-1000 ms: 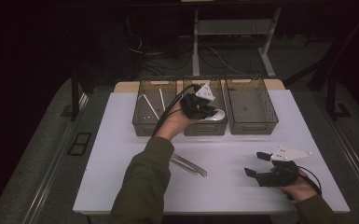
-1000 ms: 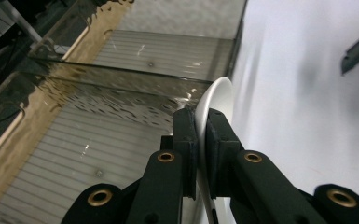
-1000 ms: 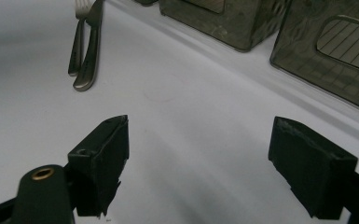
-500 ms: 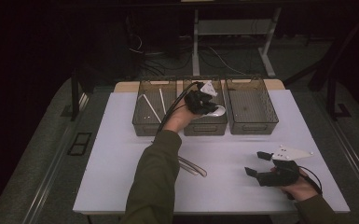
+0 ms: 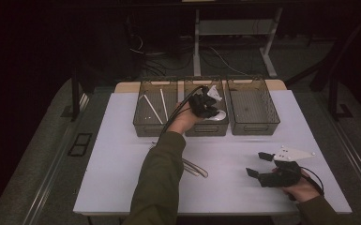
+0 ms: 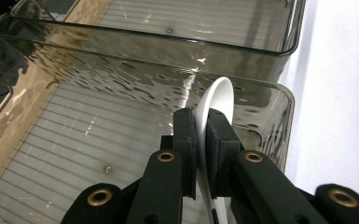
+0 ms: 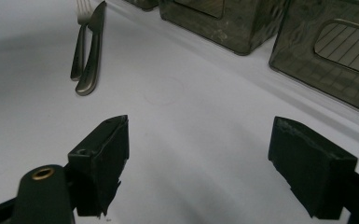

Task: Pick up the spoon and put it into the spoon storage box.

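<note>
The left gripper is clenching a white spoon between its jaws, the spoon's bowl sticking out past the jaw tips over the middle bin of three smoky plastic bins. The right gripper is sitting low over the white table with its jaws spread wide and nothing between them. A fork and a knife are lying side by side ahead of its jaws, and two bins are standing beyond.
</note>
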A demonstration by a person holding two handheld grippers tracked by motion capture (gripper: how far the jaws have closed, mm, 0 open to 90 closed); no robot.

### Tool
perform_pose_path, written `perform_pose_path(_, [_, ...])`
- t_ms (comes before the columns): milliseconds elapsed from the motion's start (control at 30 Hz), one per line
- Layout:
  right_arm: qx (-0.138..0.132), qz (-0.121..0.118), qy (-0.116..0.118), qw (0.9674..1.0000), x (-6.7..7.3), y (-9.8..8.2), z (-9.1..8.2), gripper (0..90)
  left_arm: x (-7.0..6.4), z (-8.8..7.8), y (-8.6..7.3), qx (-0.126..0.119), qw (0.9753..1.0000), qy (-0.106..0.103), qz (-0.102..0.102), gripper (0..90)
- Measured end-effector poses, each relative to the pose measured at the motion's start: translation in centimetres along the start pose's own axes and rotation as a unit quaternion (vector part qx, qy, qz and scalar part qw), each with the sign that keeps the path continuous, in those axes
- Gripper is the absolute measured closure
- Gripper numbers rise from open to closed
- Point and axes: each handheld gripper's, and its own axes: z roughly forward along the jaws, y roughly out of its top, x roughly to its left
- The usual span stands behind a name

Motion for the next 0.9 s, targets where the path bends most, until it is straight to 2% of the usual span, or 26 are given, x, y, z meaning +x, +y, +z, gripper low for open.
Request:
perform_pose_path(300, [-0.001,0.001,0.001,1.0000,0.0,0.0,0.0,20.3,-0.4,0.6,0.0,0.017,0.9998,-0.005,0.005,82.8])
perform_pose_path(600, [0.000,0.000,0.001,1.0000,0.0,0.0,0.0,20.3,-0.7,0.0,0.4,-0.018,0.9998,-0.004,-0.007,74.7])
perform_pose_path(667, [0.001,0.000,0.001,1.0000,0.0,0.0,0.0,20.3,-0.8,-0.4,0.5,-0.028,0.9994,-0.003,-0.017,70.2])
perform_pose_path(800, [0.000,0.001,0.000,1.0000,0.0,0.0,0.0,20.4,-1.2,-1.6,0.6,-0.033,0.9991,-0.007,-0.026,62.2])
perform_pose_path(900, [0.002,0.000,-0.001,1.0000,0.0,0.0,0.0,20.3,-1.6,-2.7,0.6,-0.049,0.9980,-0.015,-0.035,57.2])
